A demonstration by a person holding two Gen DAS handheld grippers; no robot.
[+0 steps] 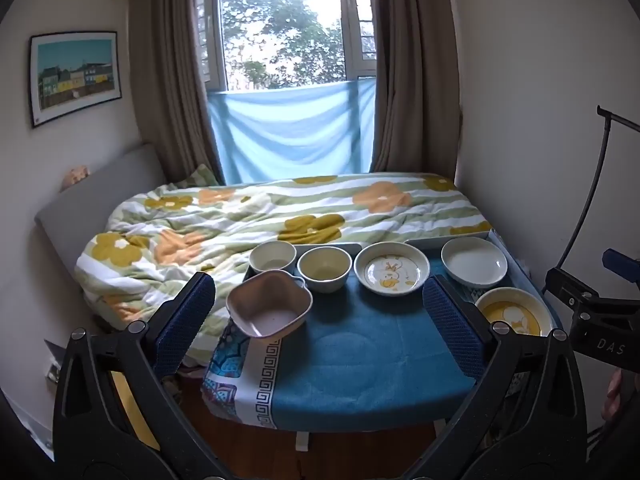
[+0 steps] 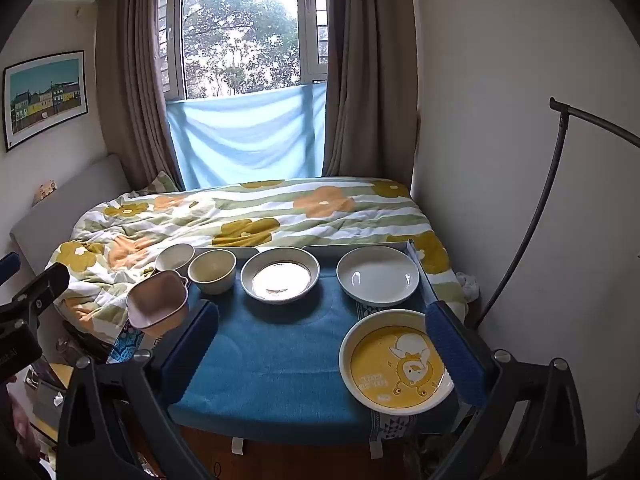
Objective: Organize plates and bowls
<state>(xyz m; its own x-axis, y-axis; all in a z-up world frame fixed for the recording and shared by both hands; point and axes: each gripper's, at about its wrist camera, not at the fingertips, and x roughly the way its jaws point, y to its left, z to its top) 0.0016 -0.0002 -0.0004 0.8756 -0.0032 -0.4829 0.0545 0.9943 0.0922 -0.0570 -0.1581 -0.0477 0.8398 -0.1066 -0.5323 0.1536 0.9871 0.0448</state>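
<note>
Six dishes sit on the blue-covered surface [image 1: 360,364]: a pink bowl [image 1: 269,309] at the near left edge, a white bowl [image 1: 272,256] and a cream bowl [image 1: 324,268] behind it, then a duck-print plate [image 1: 391,267], a plain white plate [image 1: 473,261] far right, and a yellow plate [image 2: 396,362] near right. The left claw [image 1: 318,322] hangs wide open, empty, short of the pink bowl. The right claw [image 2: 322,354] gapes too, one finger beside the yellow plate. The flowered bed [image 1: 256,216] lies beyond.
</note>
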